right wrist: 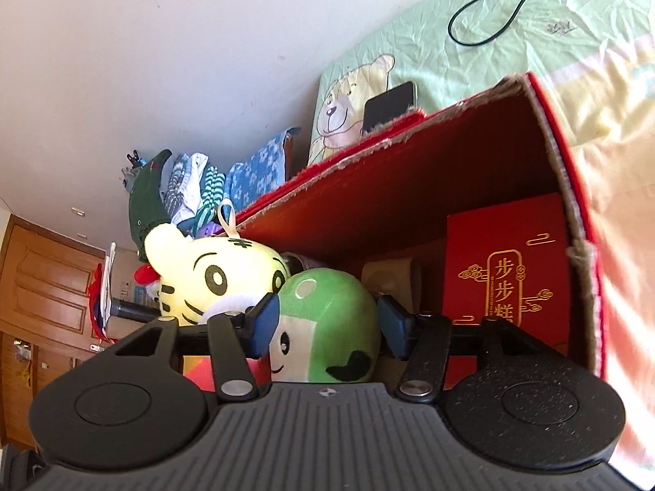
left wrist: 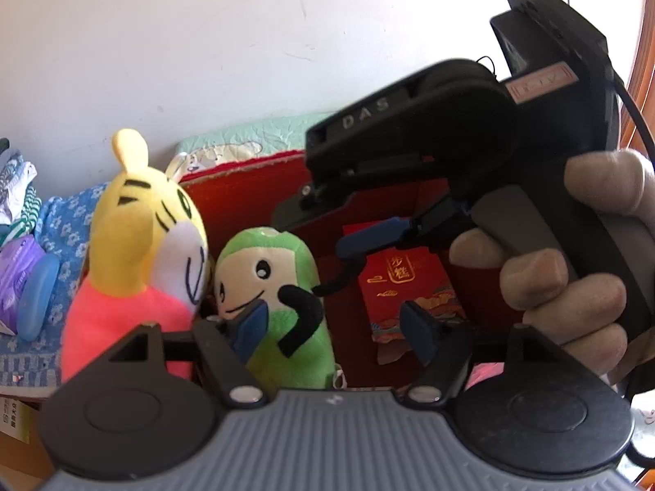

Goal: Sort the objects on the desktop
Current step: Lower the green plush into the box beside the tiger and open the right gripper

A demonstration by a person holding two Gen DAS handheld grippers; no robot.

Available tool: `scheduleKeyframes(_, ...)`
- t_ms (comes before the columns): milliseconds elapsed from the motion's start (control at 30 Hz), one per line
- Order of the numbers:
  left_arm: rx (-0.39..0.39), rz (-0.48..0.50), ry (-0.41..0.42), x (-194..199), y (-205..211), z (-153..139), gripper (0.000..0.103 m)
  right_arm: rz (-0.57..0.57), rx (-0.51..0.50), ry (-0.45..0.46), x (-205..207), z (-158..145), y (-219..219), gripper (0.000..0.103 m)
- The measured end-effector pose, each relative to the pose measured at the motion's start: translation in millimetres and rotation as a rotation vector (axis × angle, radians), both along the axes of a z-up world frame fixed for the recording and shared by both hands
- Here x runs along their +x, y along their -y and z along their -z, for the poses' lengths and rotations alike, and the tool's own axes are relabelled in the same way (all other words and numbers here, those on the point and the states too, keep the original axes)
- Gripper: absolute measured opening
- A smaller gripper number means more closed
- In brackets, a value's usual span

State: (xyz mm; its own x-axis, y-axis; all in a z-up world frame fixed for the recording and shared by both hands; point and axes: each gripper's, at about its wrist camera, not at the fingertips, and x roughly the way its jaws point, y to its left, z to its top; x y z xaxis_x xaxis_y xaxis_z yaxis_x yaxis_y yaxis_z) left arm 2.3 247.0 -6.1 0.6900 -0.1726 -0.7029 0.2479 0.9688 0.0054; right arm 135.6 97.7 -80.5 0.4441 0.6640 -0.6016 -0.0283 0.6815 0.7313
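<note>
A green plush (left wrist: 282,298) with a white face stands in an open red box (left wrist: 245,196), beside a yellow tiger plush (left wrist: 143,225) in a pink top. My left gripper (left wrist: 335,333) is open; its left pad overlaps the green plush and its right pad stands clear of it. In the right wrist view the green plush (right wrist: 327,315) sits just ahead of my open right gripper (right wrist: 329,325), between its pads, with the tiger plush (right wrist: 213,278) to the left. A hand (left wrist: 573,286) holds that gripper's handle. A red packet (right wrist: 507,278) with gold characters leans inside the box (right wrist: 409,188).
The box stands on a bed with a green bear-print sheet (right wrist: 339,110). A dark phone (right wrist: 389,104) and a black cable (right wrist: 507,4) lie on the sheet. Folded clothes (right wrist: 184,188), a blue floral cloth (left wrist: 61,225) and a purple pack (left wrist: 16,274) lie left. A wooden door (right wrist: 41,278) is at far left.
</note>
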Motion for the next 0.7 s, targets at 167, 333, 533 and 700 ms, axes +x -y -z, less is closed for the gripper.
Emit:
scheduleKeyframes(167,0.008,-0.005,0.014,4,-2,6,0.079,0.005,-0.022,0.023,-3,-3,0,0.054)
scheduleKeyframes(333,0.005,-0.007,0.024,1,-4,3,0.080,0.022,-0.022,0.025,-5,-3,3,0.053)
scheduleKeyframes(533,-0.007,-0.012,0.031,6,-3,3,0.083,0.034,-0.021,0.040,-11,-7,6,0.053)
scheduleKeyframes(700,0.006,-0.030,0.026,5,1,-1,0.083,0.054,-0.061,0.078,-21,-15,9,0.053)
